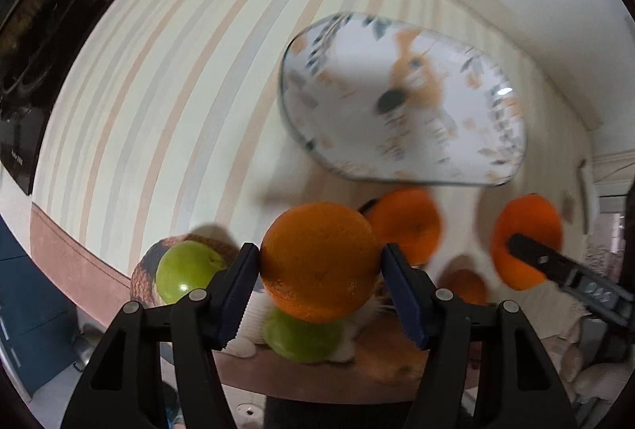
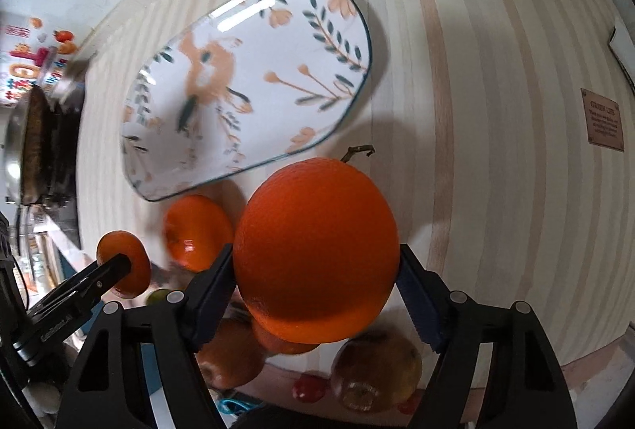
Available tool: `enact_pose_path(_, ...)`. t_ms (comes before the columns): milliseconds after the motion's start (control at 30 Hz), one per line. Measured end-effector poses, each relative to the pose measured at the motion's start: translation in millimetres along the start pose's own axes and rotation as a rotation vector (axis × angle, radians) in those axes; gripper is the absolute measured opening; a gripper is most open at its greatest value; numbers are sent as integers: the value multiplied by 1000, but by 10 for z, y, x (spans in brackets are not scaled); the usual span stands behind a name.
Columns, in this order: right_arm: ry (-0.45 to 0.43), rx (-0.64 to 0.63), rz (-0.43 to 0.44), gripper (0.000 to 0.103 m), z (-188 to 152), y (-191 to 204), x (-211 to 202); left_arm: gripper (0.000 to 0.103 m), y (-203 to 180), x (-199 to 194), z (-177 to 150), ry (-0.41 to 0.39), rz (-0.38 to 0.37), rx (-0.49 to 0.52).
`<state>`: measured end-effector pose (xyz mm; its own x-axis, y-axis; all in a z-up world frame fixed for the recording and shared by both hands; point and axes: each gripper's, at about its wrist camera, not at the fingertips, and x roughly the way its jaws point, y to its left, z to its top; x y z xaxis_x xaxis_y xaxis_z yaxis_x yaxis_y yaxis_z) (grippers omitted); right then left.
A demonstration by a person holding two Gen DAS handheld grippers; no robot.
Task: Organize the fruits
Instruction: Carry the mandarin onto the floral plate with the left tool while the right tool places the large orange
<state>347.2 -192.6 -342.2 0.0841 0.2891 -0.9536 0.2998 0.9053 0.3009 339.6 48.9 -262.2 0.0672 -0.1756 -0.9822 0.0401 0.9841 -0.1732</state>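
Note:
My left gripper (image 1: 319,262) is shut on an orange (image 1: 319,262) and holds it above the table. My right gripper (image 2: 315,258) is shut on a larger orange (image 2: 315,250) with a short stem. A white floral plate (image 1: 401,103) lies ahead on the striped tablecloth; it also shows in the right wrist view (image 2: 254,83). In the left wrist view the right gripper (image 1: 524,242) and its orange (image 1: 526,230) show at the right. In the right wrist view the left gripper (image 2: 123,262) and its orange (image 2: 125,262) show at the left.
Two green apples (image 1: 184,270) (image 1: 301,337) sit near a woven basket (image 1: 154,262). A loose orange (image 1: 408,222) lies by the plate, also seen in the right wrist view (image 2: 196,230). Yellowish and red fruits (image 2: 375,373) lie near the table's front edge. Dark cookware (image 2: 39,147) stands at left.

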Motion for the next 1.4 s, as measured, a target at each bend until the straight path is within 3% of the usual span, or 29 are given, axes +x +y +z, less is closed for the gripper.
enact_pose_path(133,-33,-13,50,79,154,105,-238,61,-236,-250,257,-42,-53,33)
enact_pose_path(233,-64,-53,41,79,372,250,-308,61,-389,-186,660,-43,-64,44)
enact_pose_path(467,-75,-122,-34,79,1047,484,-73,61,-459,396,1399,72,-96,-4)
enact_pose_path(567,-60,-142,-54,79,1275,538,100,62,-478,573,1531,120,-113,-21)
enact_pose_path(767,-13,-162,-47,79,1490,554,343,62,-478,815,1670,188,-126,-41)
enact_pose_path(1200,34,-155,-17,84,1664,538,453,62,-527,893,1675,215,-95,-64)
enact_pose_path(1267,23,-159,-23,93,1675,546,405,65,-496,860,1674,200,-114,-83)
enact_pose_path(1400,-1,-148,-41,95,1669,548,277,86,-507,720,1668,157,-98,-76)
